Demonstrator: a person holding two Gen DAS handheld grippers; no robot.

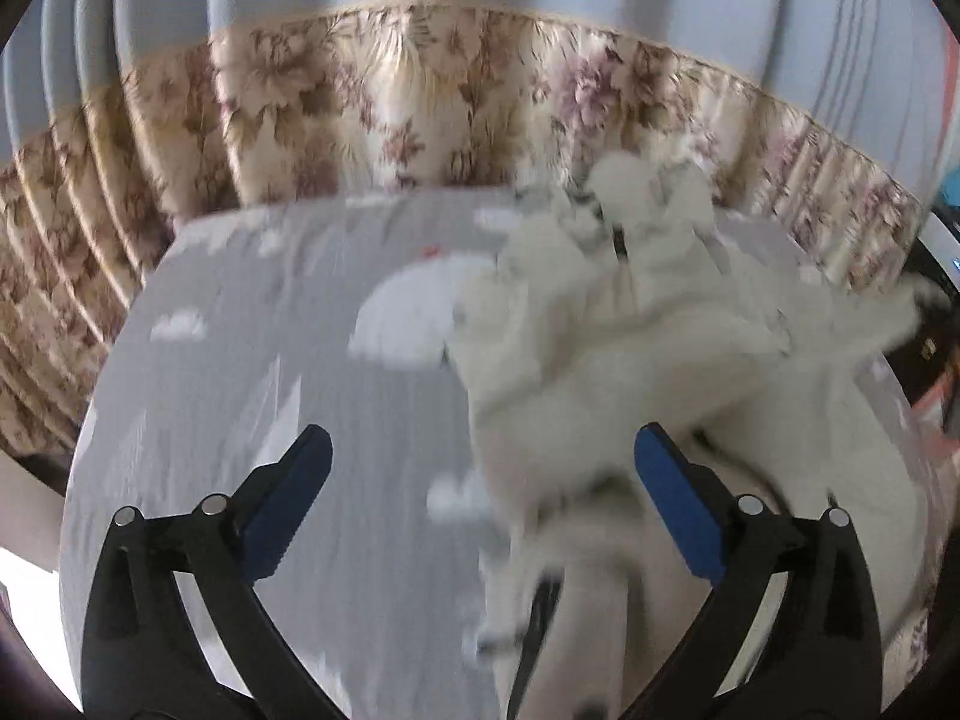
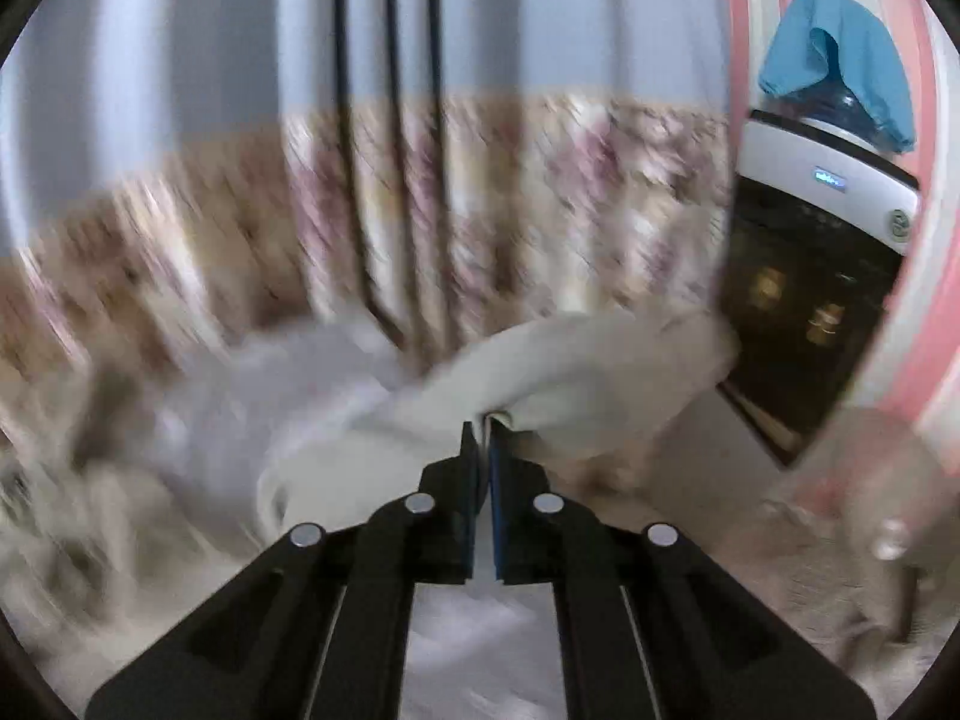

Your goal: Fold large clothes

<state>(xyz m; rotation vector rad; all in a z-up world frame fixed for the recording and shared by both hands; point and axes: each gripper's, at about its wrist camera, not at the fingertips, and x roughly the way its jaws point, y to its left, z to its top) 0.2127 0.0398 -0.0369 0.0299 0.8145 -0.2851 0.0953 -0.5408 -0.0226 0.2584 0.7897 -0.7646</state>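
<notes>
Sprawling across the right side of a grey cloud-print bed (image 1: 252, 372), a white garment (image 1: 630, 336) lies crumpled before floral curtains (image 1: 372, 96). Left gripper (image 1: 483, 450) gapes wide, empty; right gripper (image 2: 485, 429) pinches the garment's edge near a water dispenser (image 2: 834, 180).

The garment (image 1: 630, 348) is white; the bedsheet (image 1: 288, 324) is grey with white cloud shapes; the curtain (image 1: 372, 102) is pale blue above a beige floral band. A bright blue cloth (image 2: 840, 54) drapes a white appliance (image 2: 828, 192).
</notes>
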